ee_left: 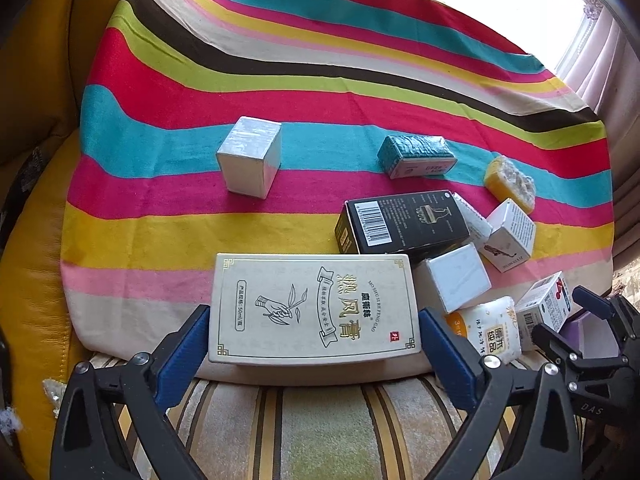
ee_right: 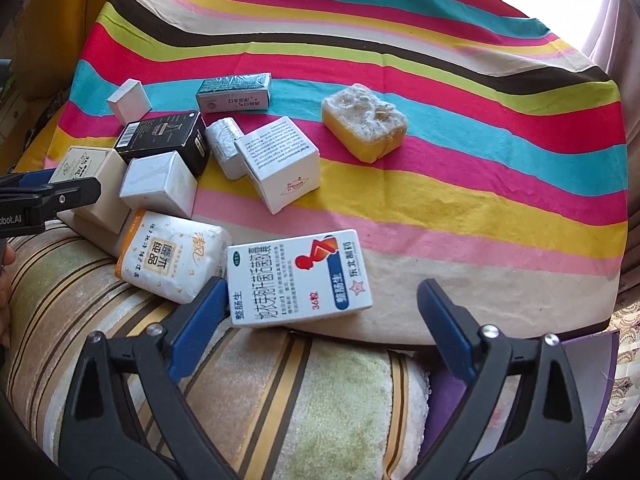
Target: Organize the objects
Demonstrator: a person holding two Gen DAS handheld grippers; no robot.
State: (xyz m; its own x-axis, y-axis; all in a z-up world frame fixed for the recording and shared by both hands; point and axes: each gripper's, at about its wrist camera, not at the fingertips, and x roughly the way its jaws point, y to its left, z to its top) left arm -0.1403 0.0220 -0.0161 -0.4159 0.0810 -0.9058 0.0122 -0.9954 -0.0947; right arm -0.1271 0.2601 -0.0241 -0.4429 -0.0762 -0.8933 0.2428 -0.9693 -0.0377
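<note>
Striped cloth over a cushioned seat, striped towel at the near edge. Left tongs closed on the cream ointment box, blue pads on both short ends, box flat at the cloth's near edge. Right tongs open; left pad just beside the white medicine box, right pad apart. Tissue pack just left of it. Behind: white cube, black box, leaflet-print box. Farther: teal box, yellow sponge, silver box alone at left.
</note>
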